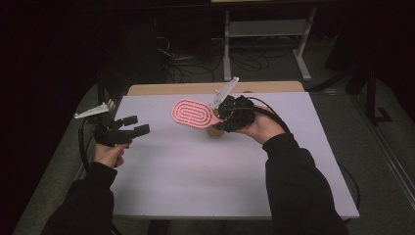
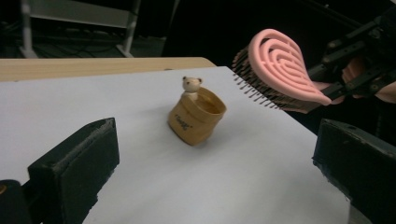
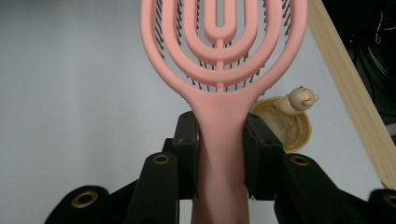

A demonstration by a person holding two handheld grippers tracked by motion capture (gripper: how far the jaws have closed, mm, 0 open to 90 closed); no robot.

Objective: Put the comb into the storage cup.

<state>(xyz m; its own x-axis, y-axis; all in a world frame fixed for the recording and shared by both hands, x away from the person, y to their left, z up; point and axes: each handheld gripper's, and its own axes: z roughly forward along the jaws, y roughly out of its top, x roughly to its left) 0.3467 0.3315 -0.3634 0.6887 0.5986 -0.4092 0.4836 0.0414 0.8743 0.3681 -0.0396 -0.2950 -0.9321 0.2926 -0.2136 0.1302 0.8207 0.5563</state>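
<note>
A pink vented hairbrush (image 1: 192, 113) hangs in the air above the white table (image 1: 205, 166), bristles facing down. My right gripper (image 1: 221, 116) is shut on its handle (image 3: 219, 154), the jaws pressing both sides. Just under the brush stands a small wooden cup (image 2: 197, 115) with a little bear figure (image 2: 191, 84) on its rim; the same wooden cup (image 3: 285, 125) peeks out beside the right jaw. My left gripper (image 1: 139, 125) is held at the table's left edge, open, with nothing between its wide-apart jaws. The hairbrush (image 2: 280, 72) shows dark bristles beneath.
A strip of bare wood (image 1: 210, 88) runs along the table's far edge. Beyond it stand a metal frame (image 1: 264, 44) and loose cables on the dark floor. A person's dark sleeves (image 1: 298, 191) reach in from below.
</note>
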